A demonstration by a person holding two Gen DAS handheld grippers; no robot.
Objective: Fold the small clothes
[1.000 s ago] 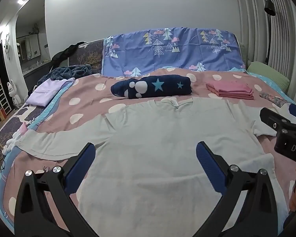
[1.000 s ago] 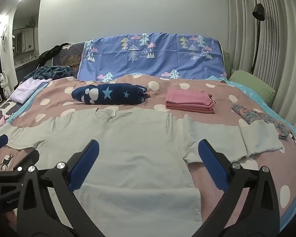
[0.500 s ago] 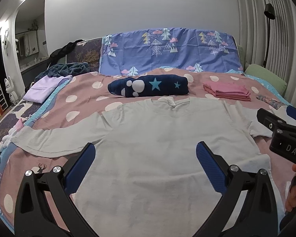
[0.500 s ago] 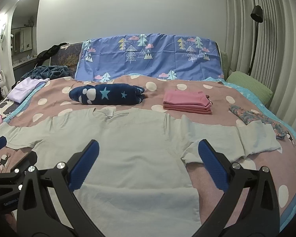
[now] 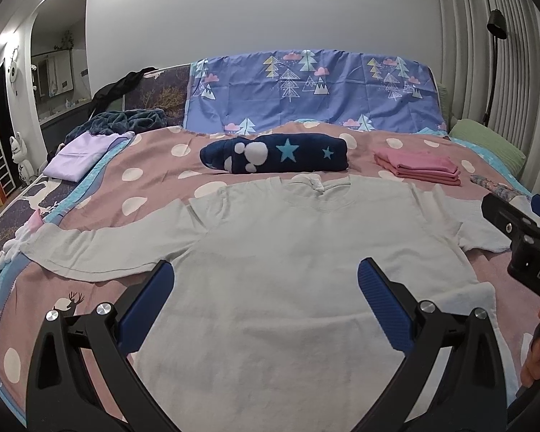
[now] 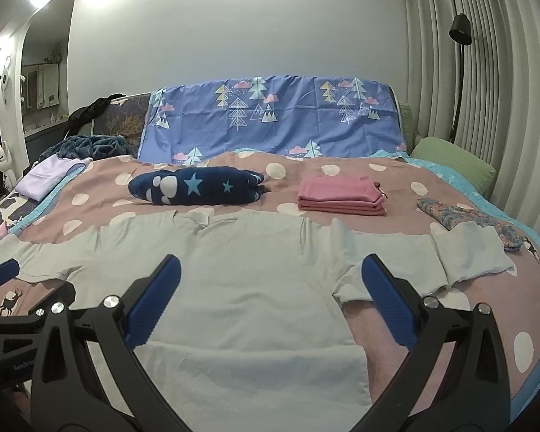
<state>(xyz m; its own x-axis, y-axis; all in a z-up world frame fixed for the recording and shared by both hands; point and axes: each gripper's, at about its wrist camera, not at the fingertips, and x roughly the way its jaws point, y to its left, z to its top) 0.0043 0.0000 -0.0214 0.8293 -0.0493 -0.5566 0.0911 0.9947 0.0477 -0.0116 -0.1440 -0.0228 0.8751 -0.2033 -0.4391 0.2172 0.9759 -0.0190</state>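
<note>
A pale grey long-sleeved shirt [image 5: 306,270] lies flat and face up on the pink dotted bedspread [image 5: 154,176], sleeves spread to both sides. It also shows in the right wrist view [image 6: 255,288]. My left gripper [image 5: 264,288] is open and empty, held above the shirt's lower left part. My right gripper [image 6: 270,284] is open and empty, held above the shirt's lower right part near the right sleeve [image 6: 432,259]. The right gripper's body shows at the right edge of the left wrist view [image 5: 522,244].
A folded navy star-print garment [image 5: 273,153] and a folded pink stack [image 5: 417,165] lie beyond the collar. A floral cloth [image 6: 468,219] lies by the right sleeve end. A lilac cloth [image 5: 79,154] and dark blanket [image 5: 126,118] sit far left. A green pillow [image 6: 453,162] is at far right.
Both grippers have pulled back and risen slightly from the shirt, so more of the bed shows. The shirt has not moved. Both jaws stay open.
</note>
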